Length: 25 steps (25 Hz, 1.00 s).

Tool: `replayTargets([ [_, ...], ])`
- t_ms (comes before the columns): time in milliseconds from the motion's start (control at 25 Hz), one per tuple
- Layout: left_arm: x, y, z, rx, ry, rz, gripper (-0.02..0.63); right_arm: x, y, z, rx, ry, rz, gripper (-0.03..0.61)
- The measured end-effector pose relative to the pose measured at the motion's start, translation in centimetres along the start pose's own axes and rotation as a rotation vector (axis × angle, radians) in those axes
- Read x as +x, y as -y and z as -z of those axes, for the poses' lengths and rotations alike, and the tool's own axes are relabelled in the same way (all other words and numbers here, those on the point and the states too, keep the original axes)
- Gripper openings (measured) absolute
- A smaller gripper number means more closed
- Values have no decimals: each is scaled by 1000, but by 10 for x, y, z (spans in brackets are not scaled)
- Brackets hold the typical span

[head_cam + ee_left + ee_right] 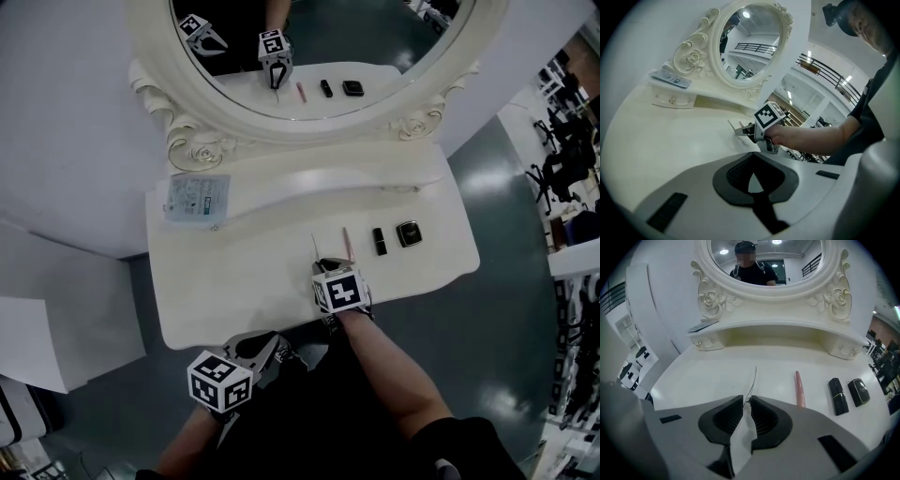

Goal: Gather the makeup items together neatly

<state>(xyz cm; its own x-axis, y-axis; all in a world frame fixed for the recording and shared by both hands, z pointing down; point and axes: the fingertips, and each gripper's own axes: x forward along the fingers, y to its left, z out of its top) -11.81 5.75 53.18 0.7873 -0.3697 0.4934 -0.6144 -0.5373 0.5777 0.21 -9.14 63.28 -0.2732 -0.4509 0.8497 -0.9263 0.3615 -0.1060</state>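
Observation:
A thin silver tool with a white end [752, 379], like tweezers, is clamped in my right gripper [746, 399], and its tip points at the mirror. In the head view my right gripper [323, 266] hangs over the table's front middle, with the tool [315, 248] sticking out ahead. Just right of it, in a row, lie a pink pencil [346, 242] [799, 389], a black lipstick [380, 240] [838, 397] and a black compact [409, 233] [858, 392]. My left gripper [269, 347] [752, 154] is at the table's front edge, shut and empty.
The cream dressing table [234, 281] has a raised back shelf with a blue-white packet [198, 199] at its left end. An oval mirror [319, 56] in a carved frame stands behind. From the left gripper view, the right gripper's marker cube [768, 117] is just ahead.

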Motion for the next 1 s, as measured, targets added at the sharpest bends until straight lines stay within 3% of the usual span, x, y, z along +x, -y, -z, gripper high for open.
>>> replayTargets([
  [800, -10, -6, 8, -19, 7, -2, 9, 10, -5, 4, -10, -39, 12, 75],
  [1000, -14, -5, 9, -17, 9, -3, 9, 5, -7, 0, -3, 8, -6, 106],
])
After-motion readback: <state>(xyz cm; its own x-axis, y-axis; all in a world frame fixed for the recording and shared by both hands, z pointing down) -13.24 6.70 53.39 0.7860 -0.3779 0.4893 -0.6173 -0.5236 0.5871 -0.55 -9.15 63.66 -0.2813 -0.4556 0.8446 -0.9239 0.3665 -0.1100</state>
